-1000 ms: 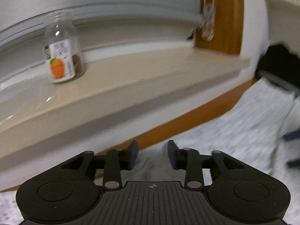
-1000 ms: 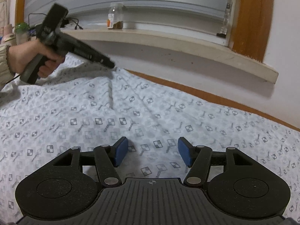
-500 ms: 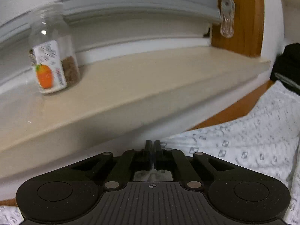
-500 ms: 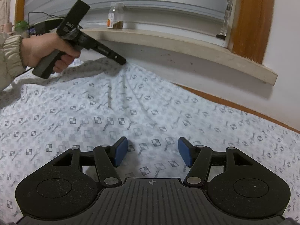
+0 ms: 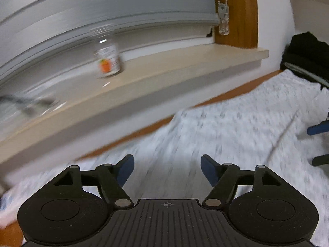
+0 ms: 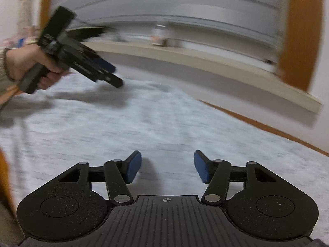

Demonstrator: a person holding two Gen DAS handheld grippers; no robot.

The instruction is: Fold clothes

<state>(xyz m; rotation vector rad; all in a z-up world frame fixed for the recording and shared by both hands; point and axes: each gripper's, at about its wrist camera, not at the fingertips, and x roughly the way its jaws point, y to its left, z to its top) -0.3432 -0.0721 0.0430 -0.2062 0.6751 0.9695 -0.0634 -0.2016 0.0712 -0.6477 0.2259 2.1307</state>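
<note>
Fingers of my left gripper [image 5: 167,169] stand spread wide with nothing between them, hovering over the pale patterned garment [image 5: 236,127] spread flat beneath. My right gripper [image 6: 167,167] is likewise spread and empty above the same cloth. Further out in the right view, a hand [image 6: 26,65] holds the left tool above the cloth's far edge. Beyond, a blurred jar [image 5: 108,61] stands on the windowsill [image 5: 185,65].
</note>
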